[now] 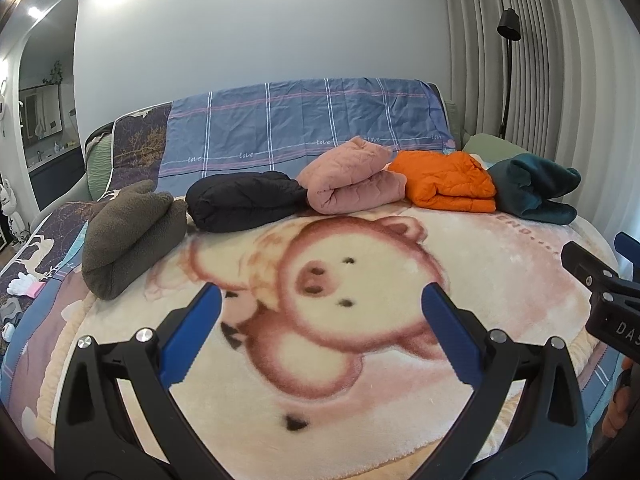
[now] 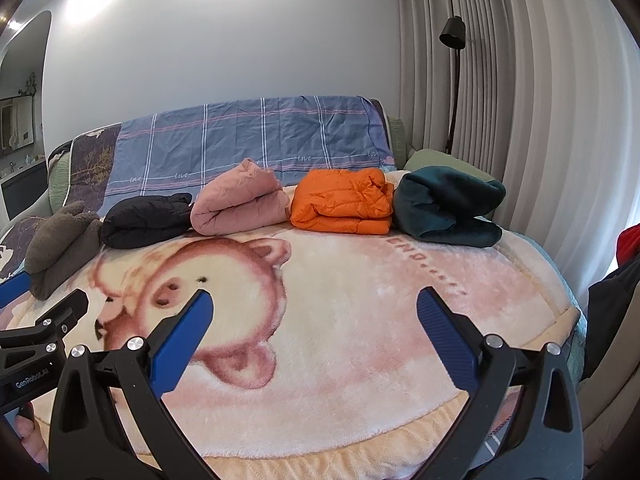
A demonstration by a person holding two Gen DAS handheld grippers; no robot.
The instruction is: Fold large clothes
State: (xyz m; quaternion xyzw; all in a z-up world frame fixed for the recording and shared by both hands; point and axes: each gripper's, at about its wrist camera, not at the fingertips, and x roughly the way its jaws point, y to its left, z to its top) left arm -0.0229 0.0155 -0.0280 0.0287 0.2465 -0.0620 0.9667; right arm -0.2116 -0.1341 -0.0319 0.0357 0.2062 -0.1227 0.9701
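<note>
Left wrist view: left gripper, jaws spread wide and holding nothing, poised over a plush pig-print blanket; the right gripper's black body shows at the right edge. Beyond the fingertips, in a row along the far side of the blanket: grey-brown fleece bundle far left of the jaws, black padded bundle ahead-left, pink quilted bundle straight ahead, orange puffer bundle ahead-right, teal velvet bundle far right. All lie already folded, neighbours touching or just beside one another. Right wrist view: right gripper, jaws likewise released and empty; the pink bundle ahead-left, the orange straight ahead, the teal ahead-right, the black and fleece far left. Dark and red cloth lies off the bed's right edge, possibly further garments; cannot tell. Handling, judged: all soft and bulky, light for their volume; puffer shell likely slippery and springy, fleece and velvet grippy. Best taken at a hem or folded edge, pinching several layers. Containers: none in view
</note>
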